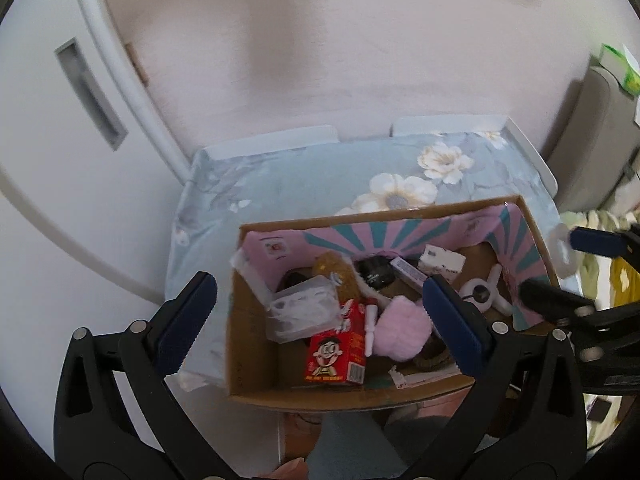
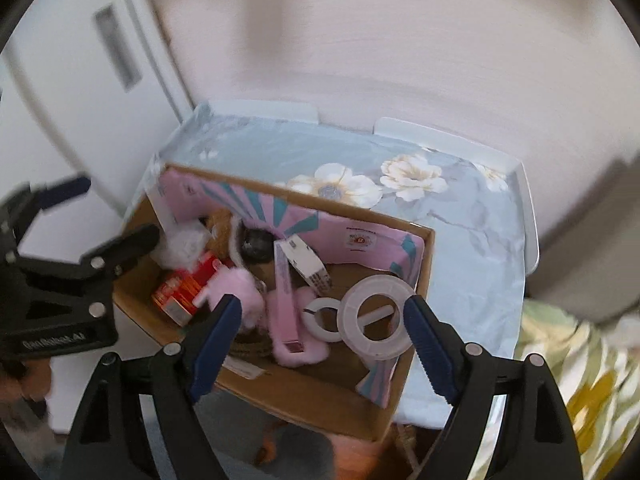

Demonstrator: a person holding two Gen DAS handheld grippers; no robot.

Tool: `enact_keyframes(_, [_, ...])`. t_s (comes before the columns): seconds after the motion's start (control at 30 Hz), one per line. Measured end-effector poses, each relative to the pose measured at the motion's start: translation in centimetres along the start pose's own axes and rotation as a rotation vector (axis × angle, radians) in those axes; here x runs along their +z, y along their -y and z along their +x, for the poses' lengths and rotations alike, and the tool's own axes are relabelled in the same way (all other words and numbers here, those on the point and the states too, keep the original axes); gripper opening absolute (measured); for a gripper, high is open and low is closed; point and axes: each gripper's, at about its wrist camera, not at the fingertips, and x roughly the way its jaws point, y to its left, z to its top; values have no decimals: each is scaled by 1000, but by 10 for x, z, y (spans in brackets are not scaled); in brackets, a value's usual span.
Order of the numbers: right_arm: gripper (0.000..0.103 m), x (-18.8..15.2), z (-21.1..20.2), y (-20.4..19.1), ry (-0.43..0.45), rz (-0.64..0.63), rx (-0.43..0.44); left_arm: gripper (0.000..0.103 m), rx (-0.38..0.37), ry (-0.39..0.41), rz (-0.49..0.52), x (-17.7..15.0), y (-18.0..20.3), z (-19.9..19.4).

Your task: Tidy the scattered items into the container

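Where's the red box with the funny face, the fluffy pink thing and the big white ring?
Red cartoon-face carton point(image 1: 335, 354), left wrist view, front panel.
Fluffy pink puff point(image 1: 401, 330), left wrist view, its middle.
Translucent white plastic ring point(image 2: 394, 294), right wrist view, upper band.

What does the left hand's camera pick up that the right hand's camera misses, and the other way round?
Only the left wrist view shows the clear plastic case in the box and a green-and-white packet at the far right edge.

Only the right wrist view shows the translucent white ring between the open right gripper fingers, not clamped, and a long pink box.

Both show the cardboard box on the flowered cloth, the red carton, the fluffy pink item, and the open, empty left gripper.
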Motion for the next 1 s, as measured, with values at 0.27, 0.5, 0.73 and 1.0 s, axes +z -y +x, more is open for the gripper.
enact_keyframes(0.27, [81,14,-54,-7,52,130,-212,103,-21,-27,-49,13,-23,-17])
enact_keyframes(0.5, [81,20,-64,-18,59,193,-278,103,-27,-6,-79,23,-46,-33])
enact_keyframes(0.73, [80,35,-54,-43,100,168,-337,103,-40,16,-63,31,-59,-32])
enact_keyframes(1.0, [80,43,-43,-54,94,174,-352,103,-47,27,-50,40,-70,-25])
